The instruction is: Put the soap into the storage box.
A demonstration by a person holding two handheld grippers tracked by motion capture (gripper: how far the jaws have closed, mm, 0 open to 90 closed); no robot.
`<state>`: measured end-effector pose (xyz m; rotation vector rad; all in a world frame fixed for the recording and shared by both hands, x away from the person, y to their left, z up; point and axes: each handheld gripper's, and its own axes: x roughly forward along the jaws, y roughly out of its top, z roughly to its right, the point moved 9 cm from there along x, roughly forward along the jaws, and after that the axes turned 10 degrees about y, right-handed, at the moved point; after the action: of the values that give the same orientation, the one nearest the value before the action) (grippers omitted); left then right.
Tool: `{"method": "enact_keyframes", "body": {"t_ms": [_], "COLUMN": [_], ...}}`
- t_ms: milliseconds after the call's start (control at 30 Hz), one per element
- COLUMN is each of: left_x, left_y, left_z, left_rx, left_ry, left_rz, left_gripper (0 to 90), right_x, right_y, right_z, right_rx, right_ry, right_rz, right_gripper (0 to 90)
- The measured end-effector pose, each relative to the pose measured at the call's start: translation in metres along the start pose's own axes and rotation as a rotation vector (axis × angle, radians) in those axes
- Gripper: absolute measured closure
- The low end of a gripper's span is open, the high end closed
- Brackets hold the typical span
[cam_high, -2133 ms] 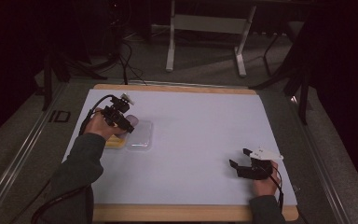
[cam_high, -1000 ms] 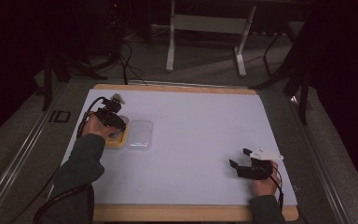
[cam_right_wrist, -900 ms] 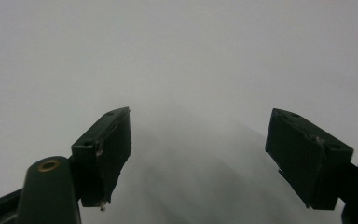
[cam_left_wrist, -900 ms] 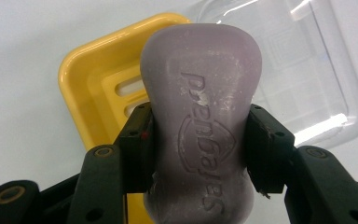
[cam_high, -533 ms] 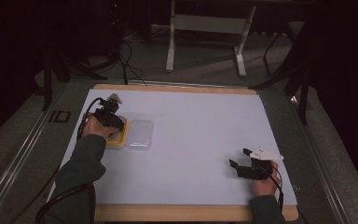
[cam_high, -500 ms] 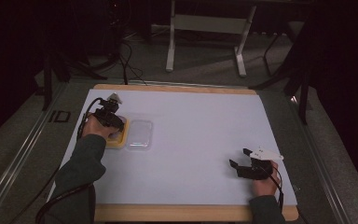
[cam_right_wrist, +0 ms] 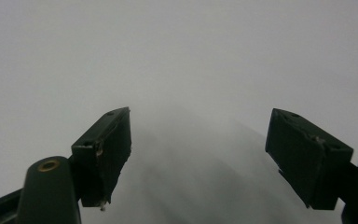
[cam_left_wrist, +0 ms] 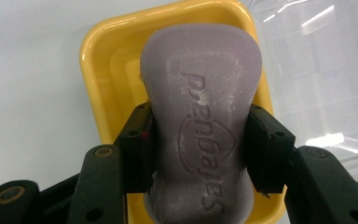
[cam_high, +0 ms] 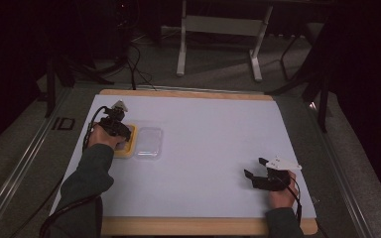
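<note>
White-covered worktop (cam_high: pixel 203 148) with wooden edges in a dark room, left gripper (cam_left_wrist: pixel 199 144) fingers clamping a purple soap bar (cam_left_wrist: pixel 200 116) over a yellow dish (cam_left_wrist: pixel 102 60), clear lid (cam_high: pixel 148 142) beside, right gripper (cam_high: pixel 256 174) fingers wide, grey carpeted floor (cam_high: pixel 218 74)

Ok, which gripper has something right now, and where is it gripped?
The left gripper is shut on the purple soap bar, jaws pressing its two long sides above the yellow dish. The right gripper is open, holding nothing.

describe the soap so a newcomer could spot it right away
Look at the white table, left side, where the left gripper reaches. The purple soap bar sits between its jaws over a yellow dish; the clear lid alongside is see-through, and only the soap bears embossed lettering.
</note>
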<state>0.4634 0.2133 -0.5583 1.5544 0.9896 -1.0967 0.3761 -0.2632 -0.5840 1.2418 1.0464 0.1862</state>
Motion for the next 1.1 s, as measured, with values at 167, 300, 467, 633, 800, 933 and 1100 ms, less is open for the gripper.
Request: {"method": "enact_keyframes", "body": {"t_ms": [167, 300, 467, 633, 800, 933, 1100], "left_x": [0.003, 0.008, 0.012, 0.016, 0.018, 0.018, 0.019], "left_y": [0.0, -0.002, -0.003, -0.005, -0.004, -0.004, -0.004], "left_z": [0.0, 0.001, 0.0, 0.001, 0.003, 0.004, 0.004], "left_rx": [-0.006, -0.011, -0.014, -0.025, -0.03, -0.027, -0.036], "left_ry": [0.004, 0.013, 0.026, 0.025, 0.022, 0.017, 0.014], "left_rz": [-0.01, -0.019, -0.027, -0.035, -0.034, -0.034, -0.03], "left_gripper": [49.8, 49.8, 49.7, 49.7, 49.7, 49.5, 49.4], "right_x": [0.0, 0.0, 0.0, 0.0, 0.0, 0.0, 0.0], "right_y": [0.0, 0.0, 0.0, 0.0, 0.0, 0.0, 0.0], "right_z": [0.0, 0.0, 0.0, 0.0, 0.0, 0.0, 0.0], "right_rx": [0.0, 0.0, 0.0, 0.0, 0.0, 0.0, 0.0], "right_ry": [0.0, 0.0, 0.001, 0.001, 0.0, 0.0, 0.0], "right_rz": [0.0, 0.0, 0.001, 0.001, 0.001, 0.001, 0.001], "right_gripper": [22.0, 22.0, 22.0, 22.0, 22.0, 22.0, 22.0]}}
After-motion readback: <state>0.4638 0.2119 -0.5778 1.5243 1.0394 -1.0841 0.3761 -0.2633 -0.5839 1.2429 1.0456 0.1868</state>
